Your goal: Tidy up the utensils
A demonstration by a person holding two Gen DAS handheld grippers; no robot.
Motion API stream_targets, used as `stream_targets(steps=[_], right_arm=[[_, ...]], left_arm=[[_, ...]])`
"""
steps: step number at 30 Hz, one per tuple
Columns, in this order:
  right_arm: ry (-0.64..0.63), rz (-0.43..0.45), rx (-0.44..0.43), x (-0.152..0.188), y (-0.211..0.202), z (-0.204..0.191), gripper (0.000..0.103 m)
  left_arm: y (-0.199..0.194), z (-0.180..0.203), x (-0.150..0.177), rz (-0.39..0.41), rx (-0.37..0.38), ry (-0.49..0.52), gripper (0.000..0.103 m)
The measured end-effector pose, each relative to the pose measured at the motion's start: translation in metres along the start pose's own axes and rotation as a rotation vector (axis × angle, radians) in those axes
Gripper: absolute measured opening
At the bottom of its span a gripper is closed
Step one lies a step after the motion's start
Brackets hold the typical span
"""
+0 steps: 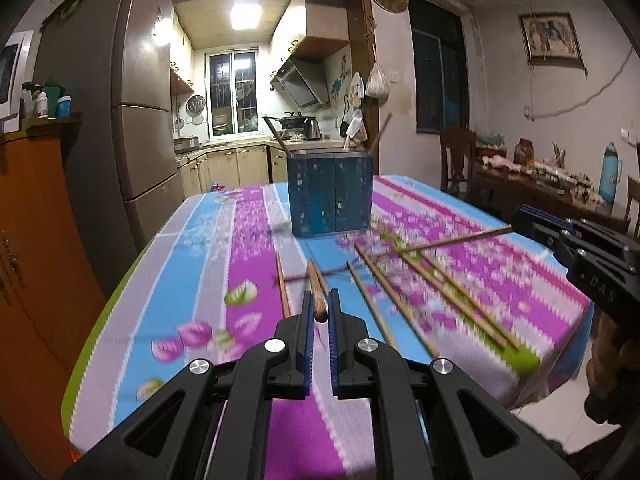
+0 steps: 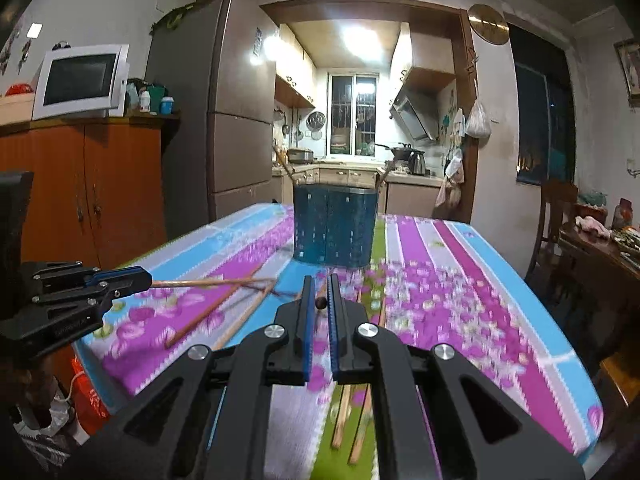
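Observation:
A blue perforated utensil holder (image 1: 331, 194) stands at the far middle of the table and holds a few chopsticks; it also shows in the right wrist view (image 2: 335, 226). Several wooden chopsticks (image 1: 404, 296) lie scattered on the flowered tablecloth (image 1: 208, 248). My left gripper (image 1: 321, 307) is shut on one chopstick (image 1: 317, 288), held above the cloth; it shows in the right wrist view (image 2: 150, 280) with its chopstick (image 2: 208, 282) pointing right. My right gripper (image 2: 319, 294) is shut on another chopstick's end (image 2: 320, 302); it shows in the left wrist view (image 1: 516, 222) with its chopstick (image 1: 452, 242).
A fridge (image 1: 136, 112) and an orange cabinet (image 1: 36, 216) stand to the left. A kitchen (image 1: 240, 128) opens behind the table. A wooden chair (image 1: 456, 160) and a cluttered side table (image 1: 560, 184) stand on the right.

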State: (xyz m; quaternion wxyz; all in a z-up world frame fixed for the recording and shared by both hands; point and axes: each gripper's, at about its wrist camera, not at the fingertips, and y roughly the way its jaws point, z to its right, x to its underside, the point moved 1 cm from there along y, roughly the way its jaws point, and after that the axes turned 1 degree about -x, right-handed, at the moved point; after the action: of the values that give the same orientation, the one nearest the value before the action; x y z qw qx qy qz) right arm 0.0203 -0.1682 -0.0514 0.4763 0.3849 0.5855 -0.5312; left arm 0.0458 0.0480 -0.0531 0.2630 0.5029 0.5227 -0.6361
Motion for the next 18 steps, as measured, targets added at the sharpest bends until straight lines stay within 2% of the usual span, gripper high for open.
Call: stream_targets(steps=[9,18], right_arm=[[-0.03,0.063,-0.028,-0.053,0.028,0.015,0.005],[-0.009,0.07,-0.058,-0.09,0.061,0.033,0.005]], left_arm=[[0.016,-0.019,-0.069,0.09,0.009,0.023,0.008],[0.051,-0.04,-0.12,0.108,0.053,-0.008,0.008]])
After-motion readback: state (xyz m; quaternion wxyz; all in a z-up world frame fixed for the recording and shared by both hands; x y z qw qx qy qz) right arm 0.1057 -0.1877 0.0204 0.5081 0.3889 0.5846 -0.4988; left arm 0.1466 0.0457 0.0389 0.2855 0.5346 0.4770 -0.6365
